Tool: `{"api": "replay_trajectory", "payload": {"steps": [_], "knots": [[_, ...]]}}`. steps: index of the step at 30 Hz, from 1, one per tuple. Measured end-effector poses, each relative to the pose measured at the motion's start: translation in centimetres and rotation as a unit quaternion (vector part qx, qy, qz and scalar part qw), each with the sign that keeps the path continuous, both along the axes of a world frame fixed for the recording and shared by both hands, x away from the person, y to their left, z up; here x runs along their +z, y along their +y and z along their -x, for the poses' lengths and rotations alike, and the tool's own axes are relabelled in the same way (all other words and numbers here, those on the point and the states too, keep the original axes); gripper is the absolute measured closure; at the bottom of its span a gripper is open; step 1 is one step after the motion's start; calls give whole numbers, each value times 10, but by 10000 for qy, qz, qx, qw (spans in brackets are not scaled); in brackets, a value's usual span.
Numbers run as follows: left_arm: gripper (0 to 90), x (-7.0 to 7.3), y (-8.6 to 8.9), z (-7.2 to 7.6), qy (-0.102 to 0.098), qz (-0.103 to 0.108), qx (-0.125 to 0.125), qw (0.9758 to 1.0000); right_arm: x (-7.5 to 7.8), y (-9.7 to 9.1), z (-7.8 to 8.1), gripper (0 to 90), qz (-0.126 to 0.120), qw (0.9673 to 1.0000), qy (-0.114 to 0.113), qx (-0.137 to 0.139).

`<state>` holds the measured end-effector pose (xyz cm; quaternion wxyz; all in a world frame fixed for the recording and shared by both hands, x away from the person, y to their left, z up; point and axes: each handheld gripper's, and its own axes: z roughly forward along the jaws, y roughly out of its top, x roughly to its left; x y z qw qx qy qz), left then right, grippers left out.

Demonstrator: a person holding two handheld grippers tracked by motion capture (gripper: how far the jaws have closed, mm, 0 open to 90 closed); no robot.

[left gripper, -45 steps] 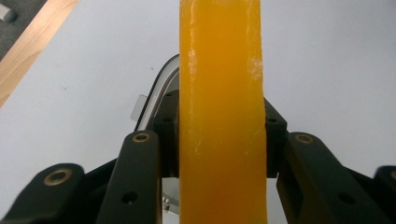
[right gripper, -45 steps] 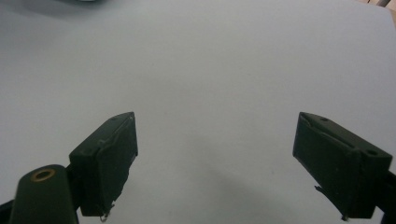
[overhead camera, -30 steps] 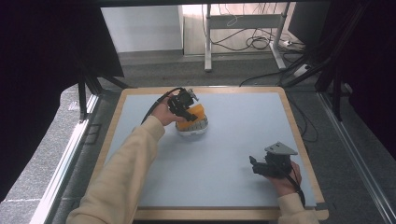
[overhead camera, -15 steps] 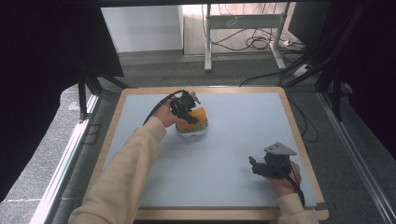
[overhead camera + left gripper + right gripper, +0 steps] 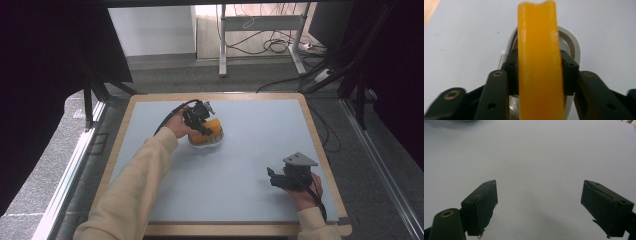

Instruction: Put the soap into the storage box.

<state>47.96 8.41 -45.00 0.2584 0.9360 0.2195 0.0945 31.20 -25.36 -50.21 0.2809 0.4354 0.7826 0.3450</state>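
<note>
An orange piece (image 5: 214, 131) with a thick rounded rim sits on a white dish (image 5: 206, 145) at the middle left of the blue-grey board (image 5: 260, 125). My left gripper (image 5: 202, 127) reaches down onto it from the far left side. In the left gripper view the orange piece (image 5: 539, 62) stands edge-on between the jaws of the left gripper (image 5: 540, 72). The jaws have just been opening, and both pads still lie against its sides. The white dish (image 5: 574, 47) shows behind it. My right gripper (image 5: 274, 179) rests near the front right, and in its own view the right gripper (image 5: 539, 205) stands open over bare board.
The board has a raised wooden rim (image 5: 320, 145) all round. Beyond it stand a dark metal frame (image 5: 95, 100) and table legs with cables (image 5: 270, 45) on the floor. A cream sleeve (image 5: 135, 185) crosses the left part of the board.
</note>
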Motion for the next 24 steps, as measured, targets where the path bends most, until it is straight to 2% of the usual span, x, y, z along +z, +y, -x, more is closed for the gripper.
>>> {"api": "replay_trajectory", "payload": {"steps": [3,7,9,12,15,18,24], "knots": [[490,10,2,2,-183,219,112,9995,0,0,0,141,-5,10000,7,12],[387,17,5,4,-373,150,261,9989,0,1,0,142,7,10000,-5,22],[390,19,6,6,-363,151,286,9988,0,1,0,142,8,10000,1,23],[363,23,7,10,-449,108,416,9981,0,1,0,142,-5,10000,-7,21],[343,27,9,15,-470,167,445,9978,0,1,0,142,-6,10000,12,16],[340,31,13,24,-401,370,636,9965,0,2,0,142,-4,10000,8,28],[303,36,28,46,-296,750,845,9932,1,2,1,141,-30,10000,-4,39]]}}
